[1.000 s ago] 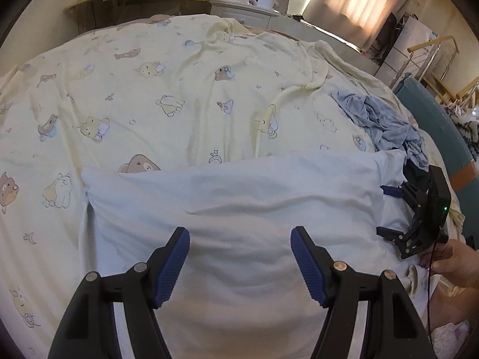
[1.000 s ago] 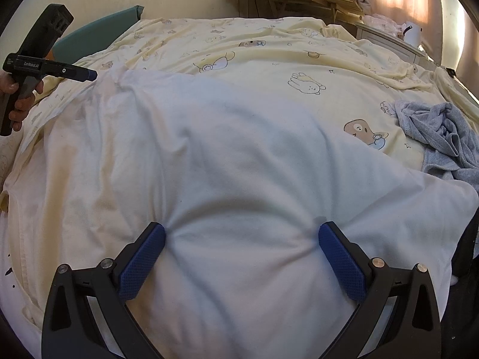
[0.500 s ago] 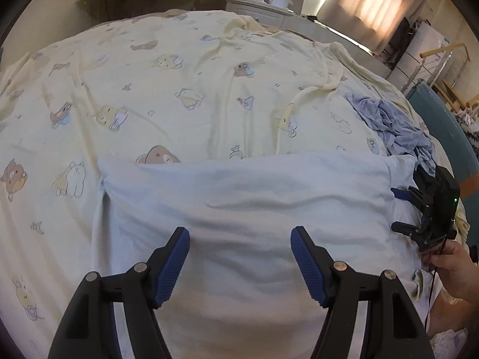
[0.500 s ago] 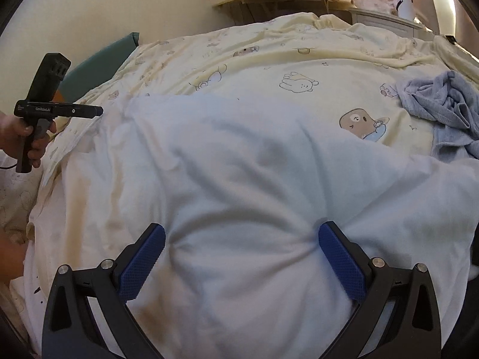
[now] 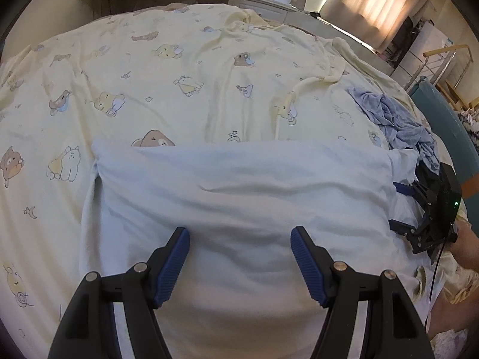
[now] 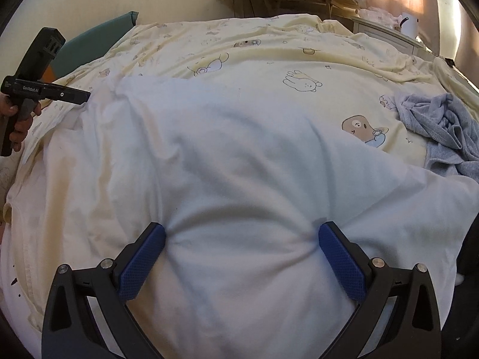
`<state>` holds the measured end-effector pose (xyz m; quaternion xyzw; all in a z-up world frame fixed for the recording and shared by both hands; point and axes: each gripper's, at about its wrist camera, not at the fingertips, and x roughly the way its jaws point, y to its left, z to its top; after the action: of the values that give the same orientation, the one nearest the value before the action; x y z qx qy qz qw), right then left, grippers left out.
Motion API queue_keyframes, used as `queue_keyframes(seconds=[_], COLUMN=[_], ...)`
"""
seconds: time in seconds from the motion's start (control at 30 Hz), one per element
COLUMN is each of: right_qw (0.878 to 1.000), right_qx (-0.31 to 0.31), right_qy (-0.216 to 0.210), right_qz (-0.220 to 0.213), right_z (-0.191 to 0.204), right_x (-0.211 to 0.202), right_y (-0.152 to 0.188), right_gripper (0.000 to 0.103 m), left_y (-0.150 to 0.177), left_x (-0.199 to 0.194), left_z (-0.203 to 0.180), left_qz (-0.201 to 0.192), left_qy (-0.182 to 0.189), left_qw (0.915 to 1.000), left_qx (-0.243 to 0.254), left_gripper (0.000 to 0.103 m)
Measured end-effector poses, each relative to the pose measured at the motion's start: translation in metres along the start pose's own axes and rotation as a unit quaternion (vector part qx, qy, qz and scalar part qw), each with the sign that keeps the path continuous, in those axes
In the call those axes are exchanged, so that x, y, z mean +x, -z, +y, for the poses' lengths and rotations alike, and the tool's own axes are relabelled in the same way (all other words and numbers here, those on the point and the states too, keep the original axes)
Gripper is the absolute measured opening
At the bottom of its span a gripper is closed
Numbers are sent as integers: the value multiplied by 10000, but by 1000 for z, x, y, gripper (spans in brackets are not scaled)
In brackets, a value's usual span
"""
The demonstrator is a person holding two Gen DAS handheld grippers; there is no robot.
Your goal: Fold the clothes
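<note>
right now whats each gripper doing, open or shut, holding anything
Left gripper: open, holding nothing, over the white garment.
Right gripper: open, fingertips pressed into the same garment, gripping nothing.

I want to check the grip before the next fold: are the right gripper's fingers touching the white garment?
Touching. The right wrist view shows the right gripper's blue fingertips pressed into the white garment, which puckers around each.

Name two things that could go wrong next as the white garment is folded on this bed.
1. The right gripper is open and its fingers press into the white garment, bunching it; closing here may trap a thick wad and leave creases.
2. The grey garment lies crumpled against the white garment's edge, so a fold towards that side could catch it.
3. The bedspread is loose and wrinkled, so a deep pinch may lift it too.
</note>
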<state>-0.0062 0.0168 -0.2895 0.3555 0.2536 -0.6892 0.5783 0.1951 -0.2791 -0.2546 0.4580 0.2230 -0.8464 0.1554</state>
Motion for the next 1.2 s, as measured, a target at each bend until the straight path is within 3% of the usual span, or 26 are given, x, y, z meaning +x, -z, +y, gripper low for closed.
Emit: queue_keyframes(seconds=[0.27,0.47,0.67,0.93,1.07,1.17,1.2], right_qw=[9943,9831,9806,9706,9783,9839,9851], right_qx=[135,363,-261,-1091,-701,-217,-10], right_qy=[470,685,615,517,602,641,654], right_qz=[945,1658,1845,2083,1855,1653,1589], right_z=[11,7,-28,-74,-99,-108,-109], right_x=[17,19,-29,-93,-119,-123,-119], right_y=[-29,-49,-78,-117,-109,-97,-90], right_gripper=[103,103,102,101,97,84,84], left_y=[10,11,-2,-18,-20,-26,-29], left_x=[2,5,-3,-34,-35,-26,-23], left_z=[-11,0,27,82,108,107,102], left_qz=[88,153,39,-129,-105,-127,-125], left_qy=[41,6,100,-153,-218,-38,25], left_qw=[9998,9999,9989,9967,9959,9983,9991], left_qx=[200,-19,-457,-792,-874,-568,-397], left_gripper=[71,71,71,71,71,71,71])
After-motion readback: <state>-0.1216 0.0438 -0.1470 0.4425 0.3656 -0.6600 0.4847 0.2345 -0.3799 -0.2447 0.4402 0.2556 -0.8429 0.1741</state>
